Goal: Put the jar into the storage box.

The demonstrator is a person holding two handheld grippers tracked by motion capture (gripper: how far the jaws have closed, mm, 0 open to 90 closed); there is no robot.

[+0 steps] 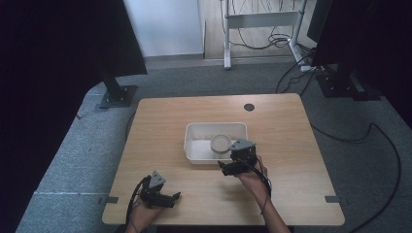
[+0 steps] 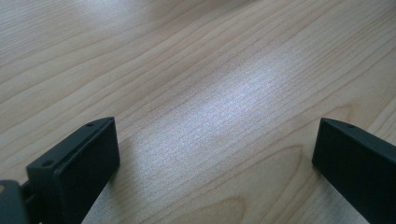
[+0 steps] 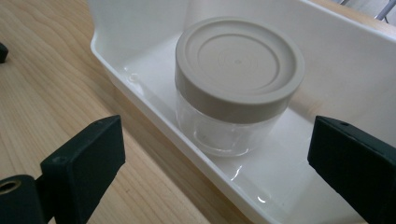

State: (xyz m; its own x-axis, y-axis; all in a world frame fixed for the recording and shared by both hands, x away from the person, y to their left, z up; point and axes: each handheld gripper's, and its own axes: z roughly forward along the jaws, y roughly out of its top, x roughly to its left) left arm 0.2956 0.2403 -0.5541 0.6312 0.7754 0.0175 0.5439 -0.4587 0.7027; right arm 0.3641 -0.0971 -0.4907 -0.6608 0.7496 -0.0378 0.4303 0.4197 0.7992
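Just beside the tray (image 3: 140,28) rim, right gripper (image 3: 215,154) jaws gape around the jar (image 3: 236,84) (left gripper (image 2: 215,154) wide too).

We see our right gripper (image 1: 228,167) at the near rim of the white tub (image 1: 194,145), where a lidded jar (image 1: 221,143) stands; our left gripper (image 1: 170,198) rests near the table (image 1: 170,116) edge.

My high view looks forward and down from above the near side, taking in the whole table (image 1: 170,116) from well back. My left gripper view rides low, facing bare tabletop close up. My right gripper view sits close to the white tray (image 3: 140,88) and lidded jar (image 3: 236,84), which the high view shares.
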